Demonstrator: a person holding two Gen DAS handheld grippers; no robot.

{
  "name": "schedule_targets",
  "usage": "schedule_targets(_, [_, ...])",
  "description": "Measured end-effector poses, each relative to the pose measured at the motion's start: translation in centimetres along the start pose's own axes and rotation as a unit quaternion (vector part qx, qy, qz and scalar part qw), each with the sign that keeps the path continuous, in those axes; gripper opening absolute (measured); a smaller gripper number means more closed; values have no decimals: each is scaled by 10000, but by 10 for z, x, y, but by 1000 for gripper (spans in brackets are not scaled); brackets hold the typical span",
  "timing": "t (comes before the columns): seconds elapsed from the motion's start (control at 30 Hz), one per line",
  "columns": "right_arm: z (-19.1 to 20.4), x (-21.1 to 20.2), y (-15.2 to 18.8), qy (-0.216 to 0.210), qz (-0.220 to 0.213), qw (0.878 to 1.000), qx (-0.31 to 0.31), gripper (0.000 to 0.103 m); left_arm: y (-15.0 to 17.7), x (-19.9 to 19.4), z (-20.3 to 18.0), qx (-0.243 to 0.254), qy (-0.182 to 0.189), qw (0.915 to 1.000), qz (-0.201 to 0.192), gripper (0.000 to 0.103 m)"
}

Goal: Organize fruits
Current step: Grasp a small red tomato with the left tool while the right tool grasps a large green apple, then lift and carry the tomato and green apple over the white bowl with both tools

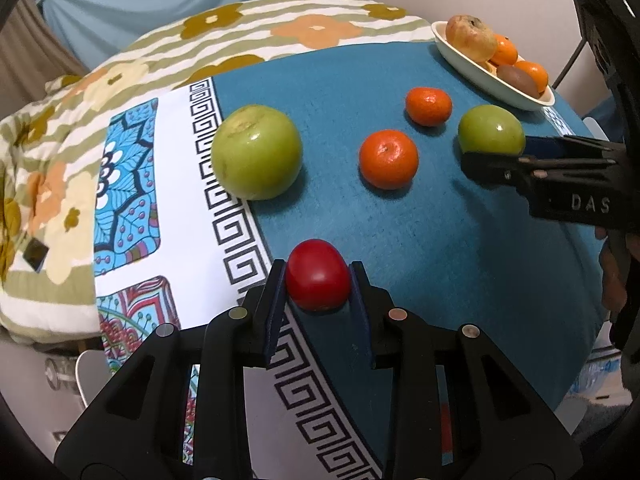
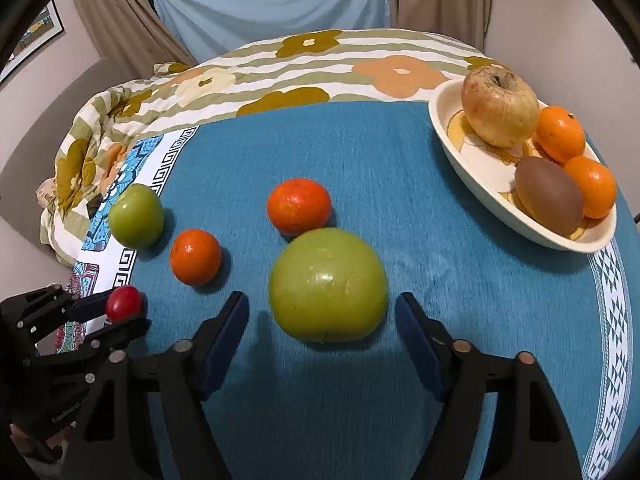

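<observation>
My left gripper is shut on a small red fruit that rests on the blue cloth near its patterned border. The right wrist view shows the same grip on the red fruit at the lower left. My right gripper straddles a large green apple. A narrow gap shows between each blue pad and the apple's skin, so it stands open. A second green apple and two oranges lie loose on the cloth.
A cream bowl at the far right holds a yellow-red apple, a kiwi and two oranges. A flowered quilt lies behind the blue cloth. The table's edge drops off at the left and right.
</observation>
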State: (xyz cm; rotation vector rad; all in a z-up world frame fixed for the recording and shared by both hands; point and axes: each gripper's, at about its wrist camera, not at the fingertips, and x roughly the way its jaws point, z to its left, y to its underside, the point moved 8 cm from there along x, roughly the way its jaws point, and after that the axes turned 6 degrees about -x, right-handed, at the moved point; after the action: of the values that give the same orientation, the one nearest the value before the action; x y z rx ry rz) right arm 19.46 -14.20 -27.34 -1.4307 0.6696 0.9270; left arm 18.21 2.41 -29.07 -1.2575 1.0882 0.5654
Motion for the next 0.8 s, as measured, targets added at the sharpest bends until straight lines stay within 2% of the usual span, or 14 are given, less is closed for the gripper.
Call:
schedule_targets(0.13, [-2, 1, -5, 12, -51, 10000, -39, 61, 2, -3, 5, -76, -66, 9999, -5, 35])
schedule_targets(0.23, [-1, 3, -5, -9, -18, 10000, -88, 52, 3, -6, 7, -137, -92, 9999, -25, 35])
schedule_targets(0.6, [-3, -9, -2, -132, 2, 9998, -165, 52, 0, -27, 9, -367, -204, 9990, -180, 35])
schedule_targets(0.8, [-10, -28, -5, -230, -77, 9996, -162, 52, -13, -47, 1, -457, -278, 9979, -365, 35])
